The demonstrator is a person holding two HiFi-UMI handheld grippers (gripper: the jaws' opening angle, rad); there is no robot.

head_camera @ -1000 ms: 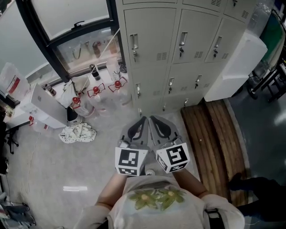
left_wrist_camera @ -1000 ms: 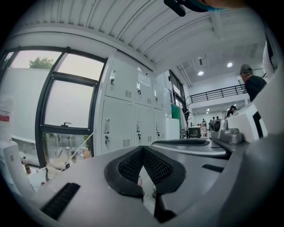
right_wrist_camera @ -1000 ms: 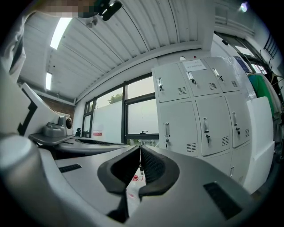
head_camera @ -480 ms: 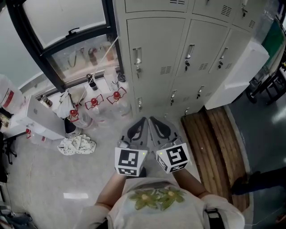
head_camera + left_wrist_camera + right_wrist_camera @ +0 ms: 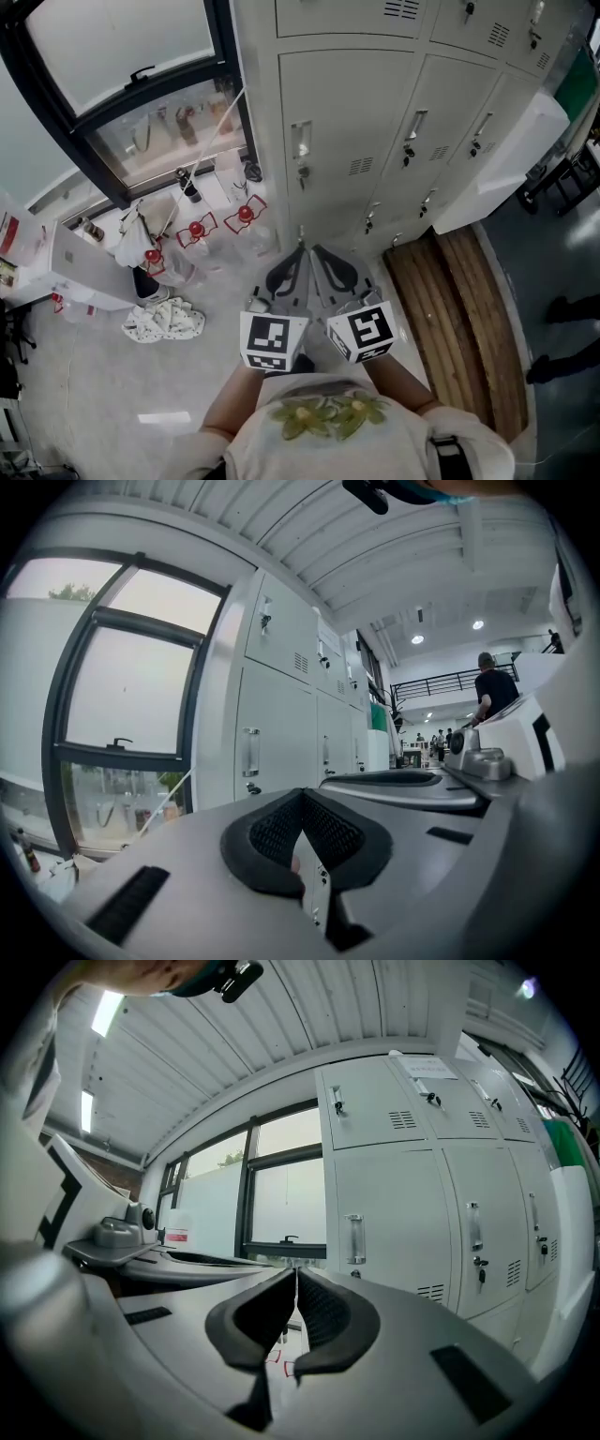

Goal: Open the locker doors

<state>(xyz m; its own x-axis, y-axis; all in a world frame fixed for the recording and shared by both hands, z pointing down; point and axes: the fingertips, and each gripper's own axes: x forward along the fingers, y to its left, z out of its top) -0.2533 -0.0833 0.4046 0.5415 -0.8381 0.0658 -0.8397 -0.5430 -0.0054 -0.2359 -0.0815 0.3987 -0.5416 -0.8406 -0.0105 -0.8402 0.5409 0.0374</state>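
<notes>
My left gripper (image 5: 302, 794) and right gripper (image 5: 296, 1271) point level, side by side, each with its jaws pressed together on nothing. Just past them, red-capped bottles (image 5: 246, 214) stand on the floor (image 5: 94, 375). Beyond, the locker doors (image 5: 347, 131) are all closed, with a window (image 5: 122, 56) to their left.

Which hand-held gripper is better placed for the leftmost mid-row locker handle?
Probably left: the left hand-held gripper lines up with that handle; the right hand-held gripper sits further aside. Both shut, neither touching.
</notes>
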